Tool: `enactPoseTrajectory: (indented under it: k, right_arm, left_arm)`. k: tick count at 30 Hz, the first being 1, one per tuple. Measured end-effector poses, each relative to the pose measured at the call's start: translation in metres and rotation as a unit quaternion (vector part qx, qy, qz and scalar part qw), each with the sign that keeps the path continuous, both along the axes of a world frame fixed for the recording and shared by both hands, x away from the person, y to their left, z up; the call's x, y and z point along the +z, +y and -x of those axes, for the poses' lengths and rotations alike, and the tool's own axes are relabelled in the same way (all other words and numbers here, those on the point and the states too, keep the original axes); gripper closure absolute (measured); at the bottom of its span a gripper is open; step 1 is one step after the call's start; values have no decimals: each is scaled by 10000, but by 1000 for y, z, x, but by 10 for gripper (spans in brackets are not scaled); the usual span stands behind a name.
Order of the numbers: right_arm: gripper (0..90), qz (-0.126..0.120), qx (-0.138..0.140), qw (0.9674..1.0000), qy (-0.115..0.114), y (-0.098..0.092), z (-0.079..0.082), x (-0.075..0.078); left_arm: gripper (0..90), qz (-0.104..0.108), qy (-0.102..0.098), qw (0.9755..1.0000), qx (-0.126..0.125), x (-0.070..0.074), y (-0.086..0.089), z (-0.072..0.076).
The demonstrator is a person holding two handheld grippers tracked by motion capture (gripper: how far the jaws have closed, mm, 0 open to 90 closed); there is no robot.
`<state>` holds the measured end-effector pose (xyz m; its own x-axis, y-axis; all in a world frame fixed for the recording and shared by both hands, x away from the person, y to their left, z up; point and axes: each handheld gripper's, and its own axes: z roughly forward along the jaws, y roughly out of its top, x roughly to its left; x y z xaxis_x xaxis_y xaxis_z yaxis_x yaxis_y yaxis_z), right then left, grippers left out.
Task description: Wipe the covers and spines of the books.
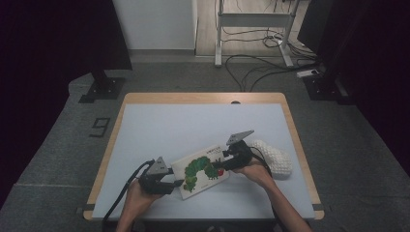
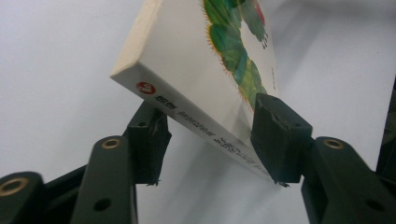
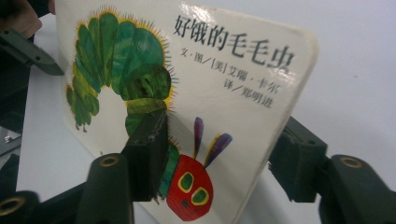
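- High view: picture book [image 1: 200, 170] held between both grippers near the front of the light table [image 1: 193, 123]; a white knitted item [image 1: 274, 157] lies just behind the right gripper [image 1: 223, 165]
- Left gripper view: spine corner of the book, with red logo and printed text, sits between the pads; one pad [image 2: 276, 135] presses the cover, the other [image 2: 149, 140] the underside; left gripper [image 2: 212, 144] is closed on the book, which tilts off the table
- Right gripper view: cover shows a green caterpillar with red head and Chinese title; jaws clamp the book's edge, one finger [image 3: 147, 149] on the cover
- Left hand [image 1: 135, 195] and right hand [image 1: 256, 173] enter from the bottom, forearms angled inward
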<state>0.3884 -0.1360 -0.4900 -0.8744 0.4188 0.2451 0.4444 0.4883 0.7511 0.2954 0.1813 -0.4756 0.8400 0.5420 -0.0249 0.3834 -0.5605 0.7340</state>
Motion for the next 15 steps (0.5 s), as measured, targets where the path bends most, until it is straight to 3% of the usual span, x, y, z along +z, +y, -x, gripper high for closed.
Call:
enactPoseTrajectory:
  k: [6, 15]
  right_arm:
    - [500, -139, -52, 9999, -77, -8, 1, 6]
    - [559, -140, -71, 9995, -275, -9, 5, 14]
  left_arm:
    - [544, -36, 14, 10000, 40, 10, 1, -6]
    - [639, -204, -179, 9995, 184, 24, 3, -10]
